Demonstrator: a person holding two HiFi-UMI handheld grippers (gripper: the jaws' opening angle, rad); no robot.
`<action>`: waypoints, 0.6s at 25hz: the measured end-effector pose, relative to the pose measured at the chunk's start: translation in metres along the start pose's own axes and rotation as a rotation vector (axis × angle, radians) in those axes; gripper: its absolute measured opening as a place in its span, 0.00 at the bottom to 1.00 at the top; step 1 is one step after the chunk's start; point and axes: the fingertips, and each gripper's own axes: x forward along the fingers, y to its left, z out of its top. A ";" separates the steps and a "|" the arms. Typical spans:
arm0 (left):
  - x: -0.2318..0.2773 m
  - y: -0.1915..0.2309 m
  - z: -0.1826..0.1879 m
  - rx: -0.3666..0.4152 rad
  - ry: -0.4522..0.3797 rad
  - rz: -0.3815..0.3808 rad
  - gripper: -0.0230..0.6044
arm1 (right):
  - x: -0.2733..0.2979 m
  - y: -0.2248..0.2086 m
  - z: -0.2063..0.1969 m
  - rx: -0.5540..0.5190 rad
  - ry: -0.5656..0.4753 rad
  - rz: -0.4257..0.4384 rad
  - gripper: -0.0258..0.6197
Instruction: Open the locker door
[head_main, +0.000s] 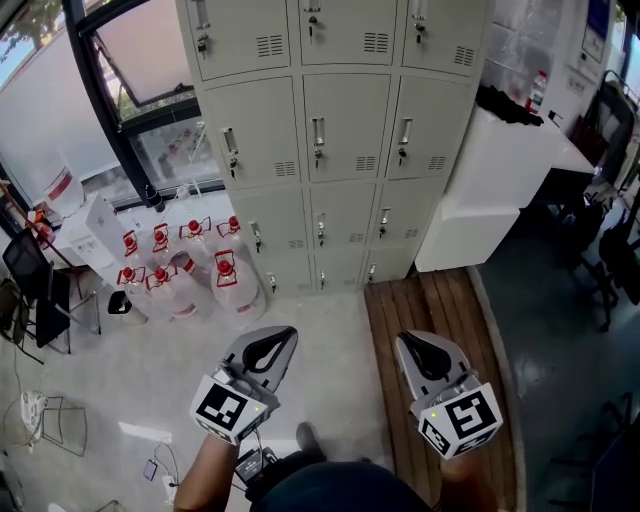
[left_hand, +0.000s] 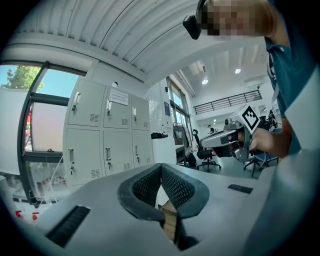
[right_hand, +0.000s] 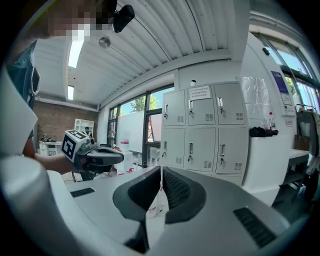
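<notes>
While every door on the locker bank (head_main: 340, 130) is shut, the job looks to be at its very start, an approach not yet made. The bank stands against the wall ahead of the person, rows of grey doors, each with a small latch handle (head_main: 318, 130) near one edge. Nothing says which door is meant.

Both tools hang low and close to the person's body, well apart from the lockers. The left gripper (head_main: 280, 340) has its fingers (left_hand: 175, 187) clenched tip to tip on nothing. The right gripper (head_main: 412, 348) is the same, pressed together and empty.

I'd judge the next move calls for stepping in, spreading one pair of fingers, and lining them up on a chosen handle so the door can be pulled outward.

As for containers, the lockers hide whatever they hold. Left of them on the floor (head_main: 320, 320) stands a cluster of big red-capped jugs (head_main: 225, 275), translucent; how full they are I can't tell.
</notes>
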 end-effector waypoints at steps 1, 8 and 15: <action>0.003 0.009 0.000 0.001 -0.001 -0.012 0.06 | 0.008 0.000 0.002 0.002 0.001 -0.011 0.10; 0.013 0.062 -0.009 0.014 -0.007 -0.091 0.06 | 0.056 0.007 0.007 0.016 0.005 -0.084 0.10; 0.007 0.106 -0.015 -0.005 -0.027 -0.115 0.06 | 0.095 0.029 0.011 0.020 0.017 -0.099 0.10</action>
